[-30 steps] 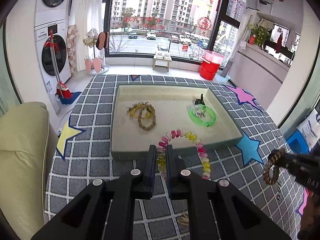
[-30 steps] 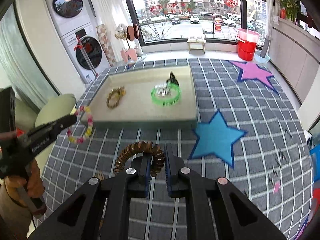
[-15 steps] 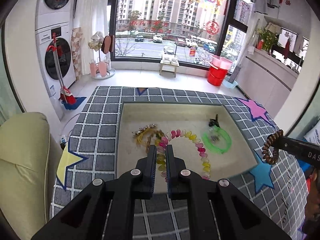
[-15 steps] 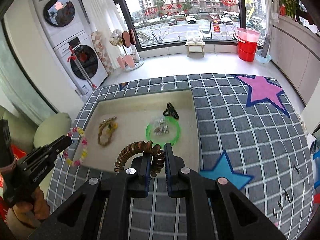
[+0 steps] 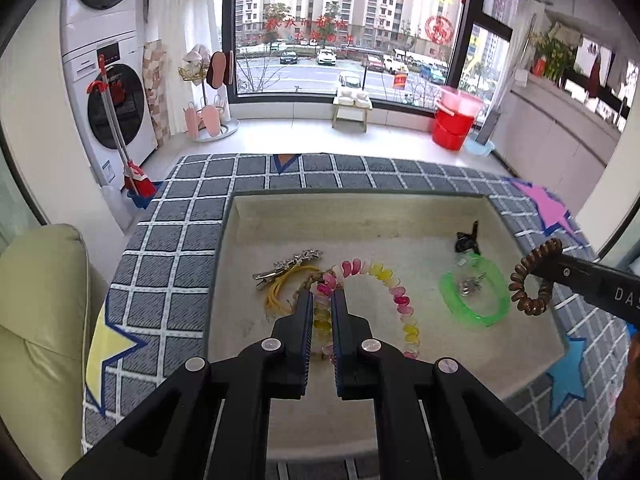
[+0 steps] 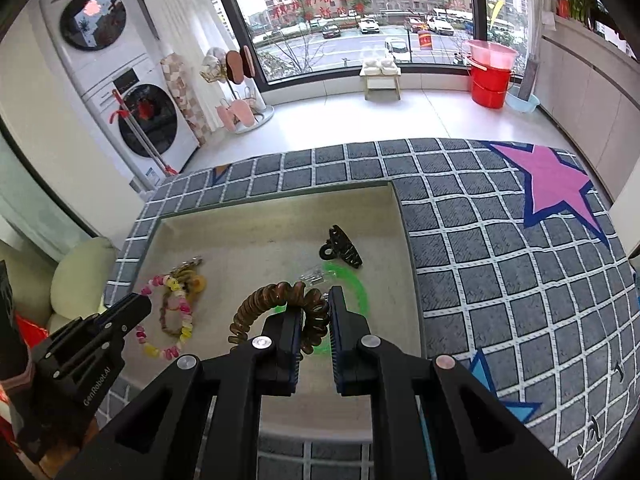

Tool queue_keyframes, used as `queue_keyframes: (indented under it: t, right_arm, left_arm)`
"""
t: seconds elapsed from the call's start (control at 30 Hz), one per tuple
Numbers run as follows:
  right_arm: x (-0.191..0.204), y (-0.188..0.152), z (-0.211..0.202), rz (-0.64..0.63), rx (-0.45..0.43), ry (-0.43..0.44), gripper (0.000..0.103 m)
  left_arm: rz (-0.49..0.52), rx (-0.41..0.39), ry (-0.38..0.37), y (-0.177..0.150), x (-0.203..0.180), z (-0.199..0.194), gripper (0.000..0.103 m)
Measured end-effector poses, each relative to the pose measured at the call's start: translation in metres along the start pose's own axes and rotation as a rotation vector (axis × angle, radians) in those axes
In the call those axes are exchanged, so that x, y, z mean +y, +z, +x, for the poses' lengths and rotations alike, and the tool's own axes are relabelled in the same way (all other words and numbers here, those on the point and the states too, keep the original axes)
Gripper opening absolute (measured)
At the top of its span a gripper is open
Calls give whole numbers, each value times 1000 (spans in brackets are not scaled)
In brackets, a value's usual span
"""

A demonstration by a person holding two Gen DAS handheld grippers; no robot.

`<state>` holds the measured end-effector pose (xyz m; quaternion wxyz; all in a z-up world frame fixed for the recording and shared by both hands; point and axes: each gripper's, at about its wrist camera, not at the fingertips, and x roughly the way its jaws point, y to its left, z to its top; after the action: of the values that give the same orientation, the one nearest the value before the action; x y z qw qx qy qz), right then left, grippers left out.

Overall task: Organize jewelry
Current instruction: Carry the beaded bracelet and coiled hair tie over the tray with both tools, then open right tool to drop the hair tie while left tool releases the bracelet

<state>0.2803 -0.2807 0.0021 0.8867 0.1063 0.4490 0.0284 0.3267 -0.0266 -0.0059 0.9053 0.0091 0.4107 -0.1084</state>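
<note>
Now both tools hang over the tray (image 5: 532,344), where a second ago they were still short of its near edge, out over the checked cloth (image 6: 500,280). The left tool (image 5: 322,316) is pinched nearly shut on the pastel bead bracelet (image 5: 394,294), which loops up and to the right from the fingers; its lower end is cut off behind the right finger (image 5: 340,328). Half a second back that loop hung nearer the tray's middle; it now overlaps the yellow cord bracelets (image 5: 280,292) and the silver hair clip (image 5: 288,265) lying in the left part of the tray.

The right tool (image 6: 314,330) is closed on the brown spiral hair tie (image 6: 276,300), whose arc curves up and left from the grip. From the left wrist camera the tie hangs as a ring below the tool's tip, above the tray's right side, just beside the green bangle (image 5: 476,296). The bangle lies flat with some small clear and metal pieces inside it that I can't make out. A black claw clip (image 6: 342,248) sits just beyond it, its long axis running diagonally, toward the far right corner. The tray's near wall is hidden by the tools in both views.
</note>
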Motion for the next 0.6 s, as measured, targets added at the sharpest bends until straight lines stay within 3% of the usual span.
queue_keyframes:
  t: [0.23, 0.6]
  right_arm:
    - [-5, -4, 23, 3, 26, -17, 14]
    - [-8, -18, 45, 10, 56, -47, 15]
  left_arm:
    - [38, 51, 18, -6, -8, 24, 23]
    - [87, 55, 60, -15, -18, 30, 23]
